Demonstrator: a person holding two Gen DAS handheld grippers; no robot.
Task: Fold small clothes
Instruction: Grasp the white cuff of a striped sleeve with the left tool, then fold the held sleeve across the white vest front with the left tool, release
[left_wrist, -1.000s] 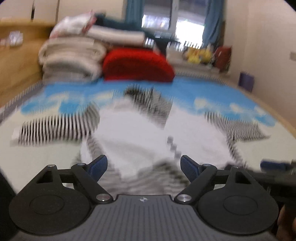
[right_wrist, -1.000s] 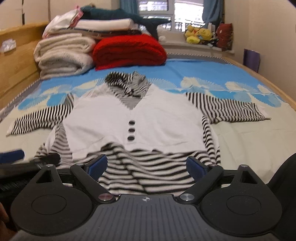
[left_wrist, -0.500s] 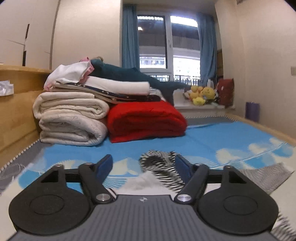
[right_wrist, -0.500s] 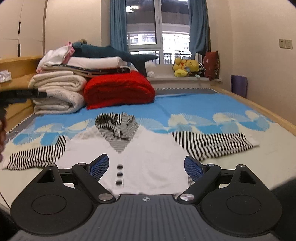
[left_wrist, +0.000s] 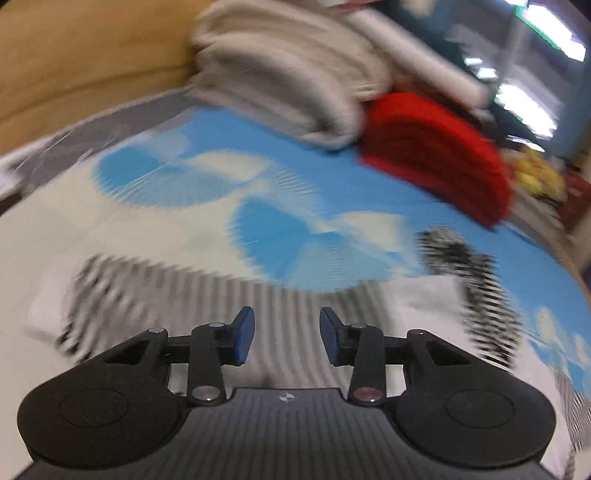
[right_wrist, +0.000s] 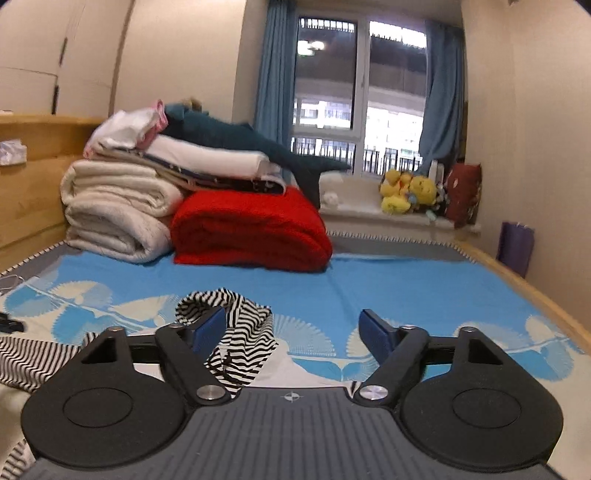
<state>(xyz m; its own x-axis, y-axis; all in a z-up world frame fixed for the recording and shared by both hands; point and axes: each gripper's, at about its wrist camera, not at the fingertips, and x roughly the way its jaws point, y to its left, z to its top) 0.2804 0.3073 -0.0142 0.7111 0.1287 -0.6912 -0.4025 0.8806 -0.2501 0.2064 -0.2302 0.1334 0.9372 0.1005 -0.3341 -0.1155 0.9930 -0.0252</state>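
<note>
Home bedroom: bed (right_wrist: 388, 291) with blue patterned cover, folded blankets (right_wrist: 122, 206) stacked at its far-left corner, curtained window (right_wrist: 362, 92), plush toys (right_wrist: 404, 192) on the sill.

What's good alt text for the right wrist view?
Open right hand-held gripper hovers low over a striped-and-white top on a blue patterned bed cover. Behind: folded blankets, red blanket, curtained window.

Ahead of the matt black plastic fingers (right_wrist: 373, 334) lies a soft knit striped top (right_wrist: 240, 332) on smooth printed bed cloth (right_wrist: 406, 288); beyond them, a fleecy red blanket (right_wrist: 251, 229) and a wooden headboard (right_wrist: 29, 184).
</note>
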